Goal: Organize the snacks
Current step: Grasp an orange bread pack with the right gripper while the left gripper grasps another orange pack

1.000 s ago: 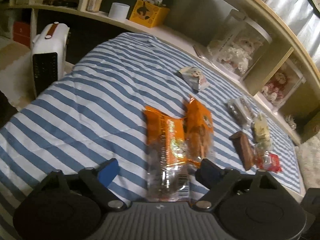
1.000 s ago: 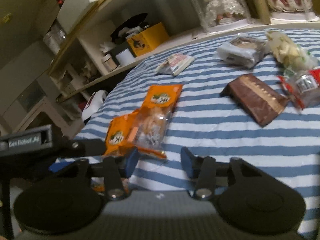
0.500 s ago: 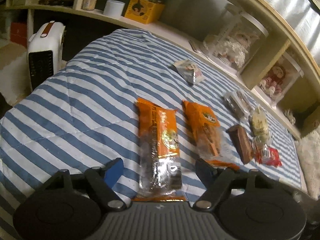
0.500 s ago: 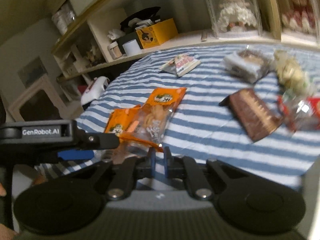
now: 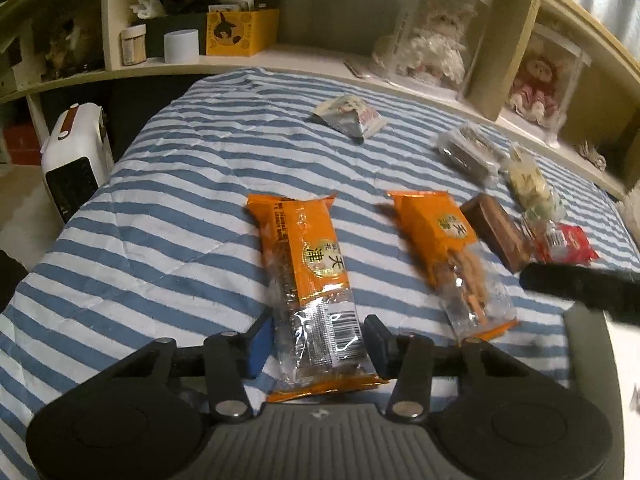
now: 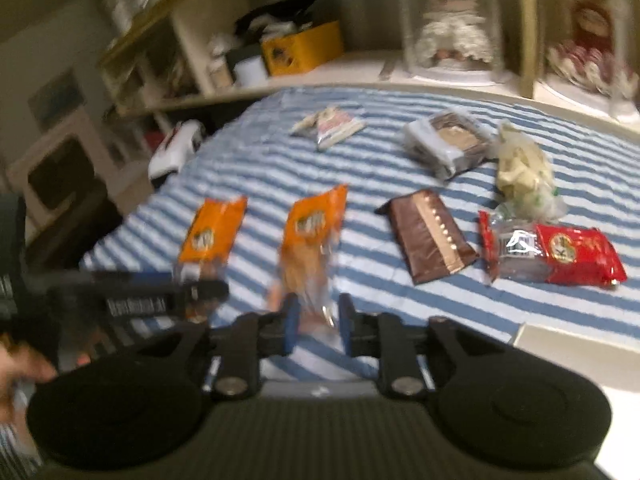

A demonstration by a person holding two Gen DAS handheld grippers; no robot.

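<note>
Two orange snack packs lie side by side on the striped blanket (image 5: 168,184). My left gripper (image 5: 318,340) is open, its fingers either side of the near end of the left orange pack (image 5: 308,276), which lies flat. The right orange pack (image 5: 448,252) lies beside it. In the blurred right wrist view my right gripper (image 6: 318,322) stands partly open around the near end of that right pack (image 6: 310,240); the left pack (image 6: 212,236) is beside the left gripper's body (image 6: 136,300). Whether either pack is clamped I cannot tell.
A brown bar (image 6: 430,236), a red pack (image 6: 560,254), a pale bag (image 6: 520,168), a clear-wrapped dark snack (image 6: 448,146) and a small white pack (image 6: 332,124) lie further on the blanket. Shelves (image 5: 256,56) with boxes and dolls run behind. A white heater (image 5: 76,156) stands left.
The two orange packs were overlapping and now lie apart, side by side. My right gripper shut half a second ago and now stands partly open. Both cameras pulled back and swung.
</note>
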